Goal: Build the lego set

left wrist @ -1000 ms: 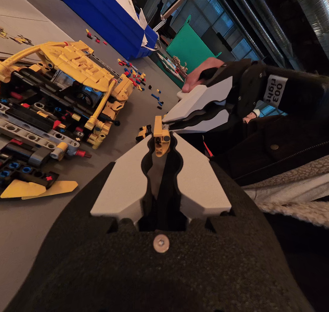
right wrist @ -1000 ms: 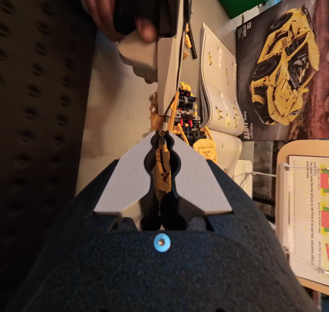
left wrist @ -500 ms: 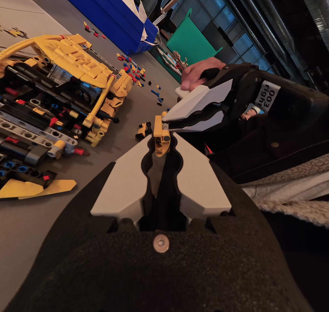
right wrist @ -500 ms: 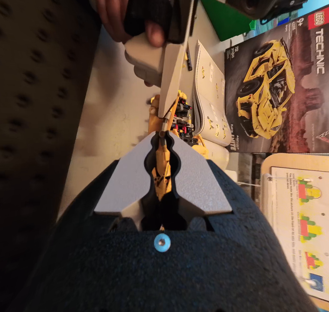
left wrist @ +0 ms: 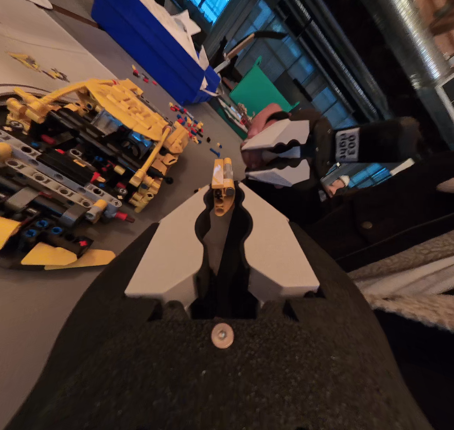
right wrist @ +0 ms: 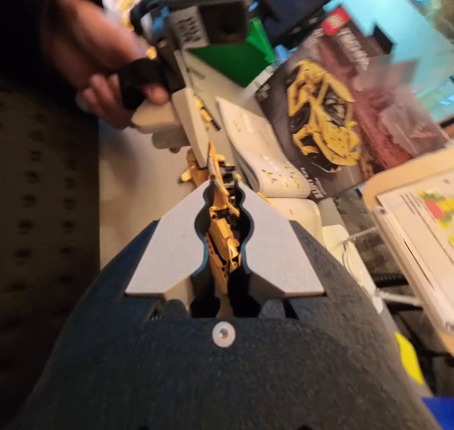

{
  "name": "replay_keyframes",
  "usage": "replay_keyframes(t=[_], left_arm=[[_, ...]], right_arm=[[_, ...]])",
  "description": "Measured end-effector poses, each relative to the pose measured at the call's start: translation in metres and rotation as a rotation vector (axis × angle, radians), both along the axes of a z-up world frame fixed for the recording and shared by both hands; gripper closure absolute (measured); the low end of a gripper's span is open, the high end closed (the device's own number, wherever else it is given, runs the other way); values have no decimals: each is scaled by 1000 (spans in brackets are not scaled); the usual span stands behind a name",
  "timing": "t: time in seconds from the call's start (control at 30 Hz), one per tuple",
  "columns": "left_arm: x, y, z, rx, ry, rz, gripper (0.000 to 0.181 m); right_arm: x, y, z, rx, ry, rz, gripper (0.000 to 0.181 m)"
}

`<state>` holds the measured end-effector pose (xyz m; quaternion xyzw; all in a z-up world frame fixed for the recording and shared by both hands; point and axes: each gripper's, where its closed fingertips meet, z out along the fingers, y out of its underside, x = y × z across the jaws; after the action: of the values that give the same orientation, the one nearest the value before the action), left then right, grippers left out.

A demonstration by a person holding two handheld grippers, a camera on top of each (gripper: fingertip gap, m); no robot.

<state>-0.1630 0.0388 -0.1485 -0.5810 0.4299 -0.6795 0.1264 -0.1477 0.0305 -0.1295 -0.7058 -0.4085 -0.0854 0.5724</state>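
My left gripper [left wrist: 222, 187] is shut on a small yellow lego piece [left wrist: 221, 172] with a grey pin, held above the table. My right gripper [left wrist: 244, 160] is just right of it, jaws apart and empty, not touching the piece. In the right wrist view my right gripper [right wrist: 222, 185] is open, and the left gripper's fingers [right wrist: 194, 128] hold the yellow piece [right wrist: 211, 157] just beyond its tips. The half-built yellow and black lego car [left wrist: 98, 135] lies on the grey table to the left. It also shows between the right fingers [right wrist: 221, 234].
Loose small lego parts [left wrist: 189, 123] are scattered beyond the car, in front of a blue bin [left wrist: 147, 32]. A yellow panel sub-assembly [left wrist: 49, 253] lies at the near left. An open instruction booklet [right wrist: 258, 153] and the set's box [right wrist: 331, 123] stand behind the car. Left and right tips are no more than a few centimetres apart.
My right gripper has opened, let go of the grey pin end and drawn back to the right. My left gripper still holds the yellow piece. Both views have swung.
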Motion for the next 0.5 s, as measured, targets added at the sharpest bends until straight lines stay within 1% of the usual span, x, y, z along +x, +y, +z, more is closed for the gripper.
replay_keyframes(t=[0.07,0.1,0.13,0.17,0.2,0.23,0.27,0.3,0.33,0.37,0.43,0.5], left_arm=[[-2,7,7,-37,-34,25,166],[-3,11,7,-37,-38,47,166],[-3,13,8,-37,-41,59,166],[-3,16,9,-32,-45,79,166],[-2,20,8,-17,-40,105,166],[-2,23,6,-1,-31,124,166],[-1,25,6,10,-25,135,166],[-1,26,5,23,-21,147,166],[0,28,4,44,-17,165,166],[0,32,4,69,-15,191,166],[-1,39,6,107,-23,242,166],[-2,47,8,103,-33,280,166]], right_arm=[[7,-5,7,48,135,-38,169],[14,-6,2,22,195,-74,163],[19,-7,-5,-25,277,-104,153],[23,-8,-10,-64,387,-126,144],[27,-7,-14,-98,497,-152,141],[32,-6,-19,-132,555,-180,137],[37,-5,-21,-147,554,-200,134],[46,-2,-18,-124,550,-233,137],[57,0,-15,-91,561,-278,146],[64,1,-13,-82,585,-294,147],[78,3,-15,-96,643,-337,145],[91,3,-15,-90,686,-382,145]])
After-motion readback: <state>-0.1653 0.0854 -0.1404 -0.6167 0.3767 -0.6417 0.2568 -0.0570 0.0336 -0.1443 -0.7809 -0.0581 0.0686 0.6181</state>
